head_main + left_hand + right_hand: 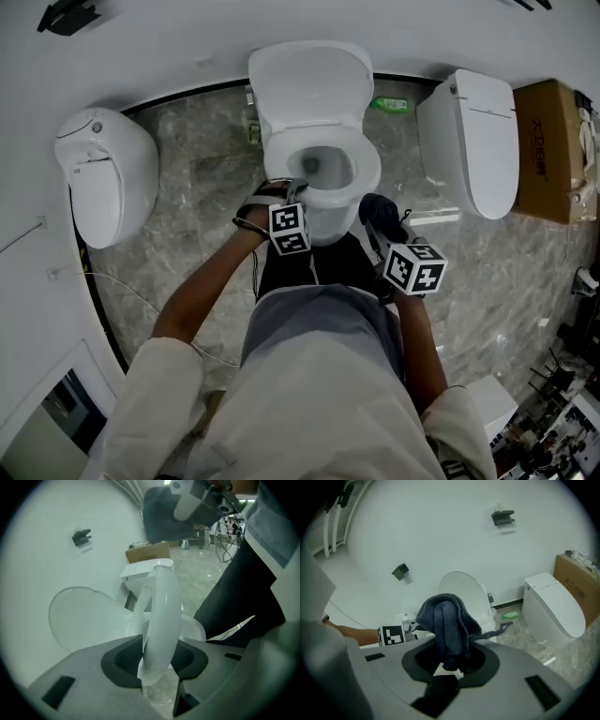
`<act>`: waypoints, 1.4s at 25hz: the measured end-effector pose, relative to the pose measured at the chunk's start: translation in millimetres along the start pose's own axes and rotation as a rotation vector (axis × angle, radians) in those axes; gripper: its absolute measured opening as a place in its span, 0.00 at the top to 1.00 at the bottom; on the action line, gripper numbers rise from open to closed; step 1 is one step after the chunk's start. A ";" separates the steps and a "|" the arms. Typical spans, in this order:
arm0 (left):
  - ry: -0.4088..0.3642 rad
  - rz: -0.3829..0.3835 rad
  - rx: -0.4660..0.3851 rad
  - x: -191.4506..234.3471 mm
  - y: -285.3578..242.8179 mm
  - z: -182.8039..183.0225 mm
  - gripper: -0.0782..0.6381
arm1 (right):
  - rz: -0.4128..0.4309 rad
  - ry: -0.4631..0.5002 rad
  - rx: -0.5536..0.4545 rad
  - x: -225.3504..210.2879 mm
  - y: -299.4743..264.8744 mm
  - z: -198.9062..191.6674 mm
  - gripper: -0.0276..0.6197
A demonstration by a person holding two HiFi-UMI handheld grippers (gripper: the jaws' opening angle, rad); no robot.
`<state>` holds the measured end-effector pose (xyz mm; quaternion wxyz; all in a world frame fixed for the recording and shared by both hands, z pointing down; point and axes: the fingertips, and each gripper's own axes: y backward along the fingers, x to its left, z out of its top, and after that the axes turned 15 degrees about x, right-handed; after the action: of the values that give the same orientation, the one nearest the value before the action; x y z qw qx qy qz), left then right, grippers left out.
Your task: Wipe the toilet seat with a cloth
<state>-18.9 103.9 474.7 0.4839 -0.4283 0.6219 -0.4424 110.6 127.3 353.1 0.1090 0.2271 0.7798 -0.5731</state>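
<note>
The white toilet stands at the middle of the head view with its lid [309, 84] raised against the wall. My left gripper [292, 190] is at the front left of the toilet seat [368, 172] and is shut on the ring. In the left gripper view the seat [161, 616] runs up between the two pads, with the gripper [157, 663] clamped on its edge and the lid [84, 616] behind at left. My right gripper [377, 217] hovers right of the bowl's front, shut on a dark blue-grey cloth [447, 625] that bunches out above its jaws [380, 211].
A second toilet [103, 173] stands at the left and a third [473, 141] at the right, beside a cardboard box [553, 150]. A green packet [391, 105] lies by the wall behind the bowl. The floor is grey marble [202, 187]. My legs are right in front of the bowl.
</note>
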 end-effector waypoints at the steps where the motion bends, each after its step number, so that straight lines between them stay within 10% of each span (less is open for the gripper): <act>1: -0.016 -0.004 0.006 -5.4 -2.1 0.0 0.70 | 0.000 -0.001 0.005 -1.1 -1.5 -2.4 0.84; 9: -0.098 -0.037 0.044 -40.8 -16.8 -3.0 0.67 | 0.012 -0.015 0.065 -5.1 -20.4 -23.4 0.84; 18: 0.038 -0.234 -0.083 -77.7 -25.4 -1.6 0.56 | 0.039 -0.044 0.134 -8.1 -44.6 -45.0 0.84; 35: -0.018 -0.355 -0.195 -138.1 -61.3 -6.5 0.49 | 0.052 -0.089 0.223 -24.6 -93.8 -74.0 0.84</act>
<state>3.9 222.7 565.5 0.3600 -0.5801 0.5720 -0.4547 93.8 168.9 466.5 0.1323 0.2322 0.6996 -0.6626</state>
